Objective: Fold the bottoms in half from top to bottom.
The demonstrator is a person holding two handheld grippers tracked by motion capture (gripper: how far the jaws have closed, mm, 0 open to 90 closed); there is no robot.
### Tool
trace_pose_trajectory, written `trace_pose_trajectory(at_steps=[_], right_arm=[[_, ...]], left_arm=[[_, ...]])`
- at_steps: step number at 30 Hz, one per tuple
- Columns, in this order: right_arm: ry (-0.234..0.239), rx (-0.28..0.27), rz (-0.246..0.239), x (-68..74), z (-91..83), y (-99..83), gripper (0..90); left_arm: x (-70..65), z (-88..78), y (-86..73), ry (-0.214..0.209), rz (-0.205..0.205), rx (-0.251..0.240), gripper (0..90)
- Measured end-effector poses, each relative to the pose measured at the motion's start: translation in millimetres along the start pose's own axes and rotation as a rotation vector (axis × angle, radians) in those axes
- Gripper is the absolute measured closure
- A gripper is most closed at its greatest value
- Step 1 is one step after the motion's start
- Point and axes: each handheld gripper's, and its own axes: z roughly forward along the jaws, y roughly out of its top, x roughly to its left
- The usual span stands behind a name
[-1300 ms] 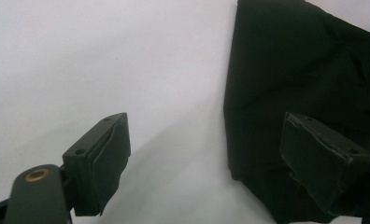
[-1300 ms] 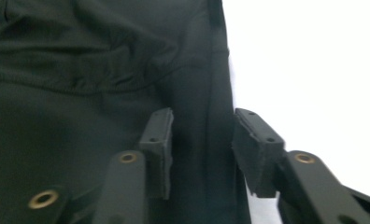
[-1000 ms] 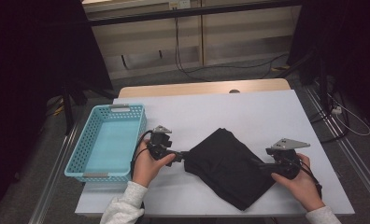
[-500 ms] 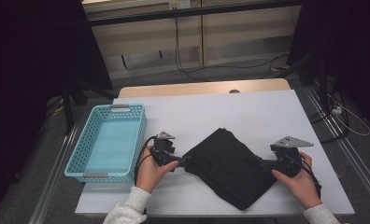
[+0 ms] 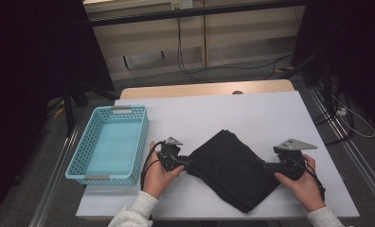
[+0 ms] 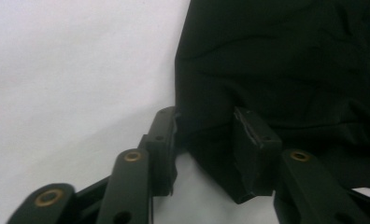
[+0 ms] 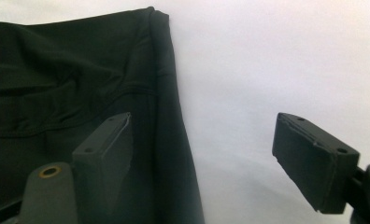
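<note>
Since the earlier frame, the left gripper [image 5: 183, 163] has been brought in against the near-left corner of the black cloth [image 5: 233, 168], and its jaws have just been closing, that corner lying between them. The pads are seen flanking the corner; whether they press it cannot be told. The right gripper [image 7: 216, 158] is held wide, one jaw over the cloth edge, the other over the bare white table [image 5: 223, 113]. The cloth lies folded at mid-table, right of the blue basket [image 5: 88, 165].

Risks: only the top layer may be pinched, letting the fold spill; a one-sided lift may drag the cloth.

Hidden: fold layers, black on black; pad contact.
</note>
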Motion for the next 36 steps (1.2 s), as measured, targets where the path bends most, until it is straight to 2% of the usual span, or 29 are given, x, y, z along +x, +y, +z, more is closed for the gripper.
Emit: trace_pose_trajectory(at_steps=[5, 10, 17, 28, 36], right_arm=[[0.000, -0.001, -0.002, 0.6, -0.6, -0.4, 20.4], [0.001, -0.003, 0.000, 0.5, -1.9, -1.1, 20.3], [0.000, -0.013, 0.001, 0.1, -6.8, -2.7, 19.6], [-0.018, -0.033, 0.011, -2.4, -21.0, -10.1, 18.0], [-0.030, -0.033, 0.013, -1.7, -27.9, -14.8, 17.7]], left_arm=[[0.3, 0.9, 1.6, -0.017, -0.049, 0.023, 75.8], [0.8, 0.9, 4.4, -0.015, -0.076, 0.045, 79.1], [7.0, 0.7, 8.9, -0.051, -0.119, 0.056, 81.3], [23.8, -4.8, 23.7, -0.073, -0.134, 0.036, 81.9], [33.6, -1.9, 31.5, -0.047, -0.118, 0.034, 81.9]])
